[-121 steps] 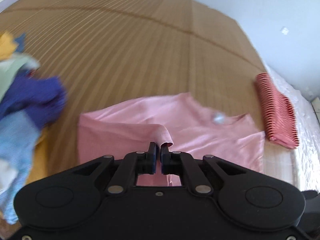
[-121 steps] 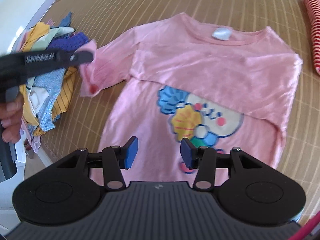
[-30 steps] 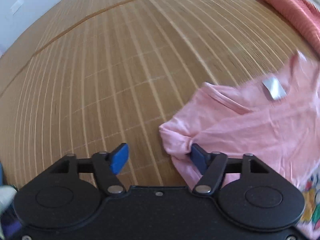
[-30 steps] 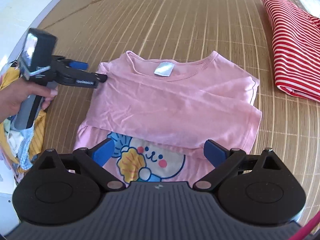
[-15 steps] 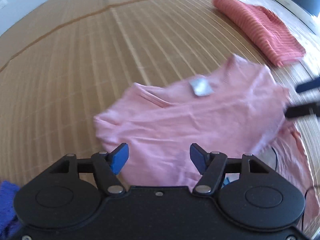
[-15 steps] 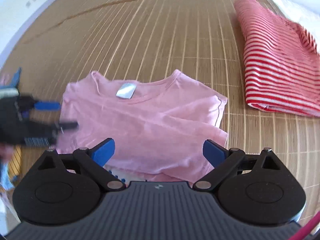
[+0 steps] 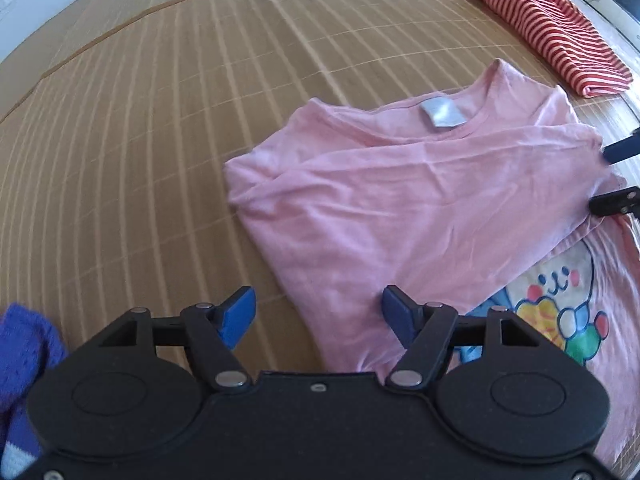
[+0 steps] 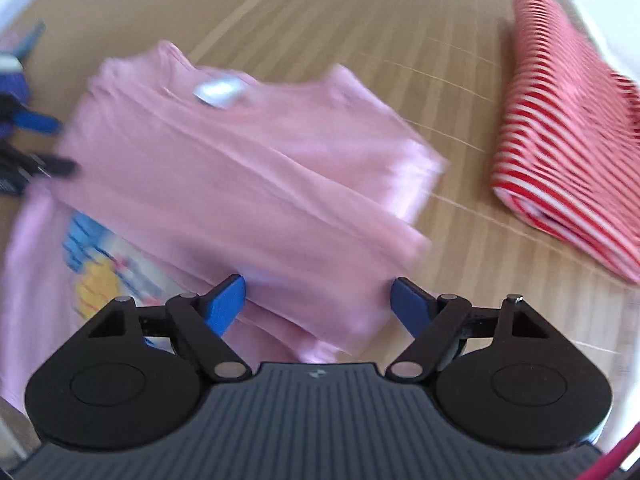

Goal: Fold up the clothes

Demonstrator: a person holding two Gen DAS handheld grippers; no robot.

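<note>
A pink T-shirt [image 7: 400, 200] lies on the bamboo mat, both sleeves folded across the chest, with the cartoon print [image 7: 556, 308] showing below them. My left gripper [image 7: 318, 308] hovers over the shirt's left edge. Its jaws stand wide and are opening slightly, with only the hem side of the cloth below them. In the right wrist view the right gripper [image 8: 318, 296] hangs over the right edge of the pink shirt [image 8: 260, 184]. Its jaws are closing, and the folded sleeve edge lies between the pads without being pressed. The right gripper [image 7: 618, 176] also shows at the shirt's right edge.
A folded red-and-white striped garment [image 7: 540, 28] lies on the mat beyond the shirt, to its right [image 8: 568, 140]. A blue-purple knit garment [image 7: 24, 356] sits at the near left. The bamboo mat [image 7: 160, 120] is bare on the far left.
The left gripper let go of the sleeve, now folded on the shirt, and slid along the left edge toward the hem. The right gripper sank to the right edge and its jaws narrowed.
</note>
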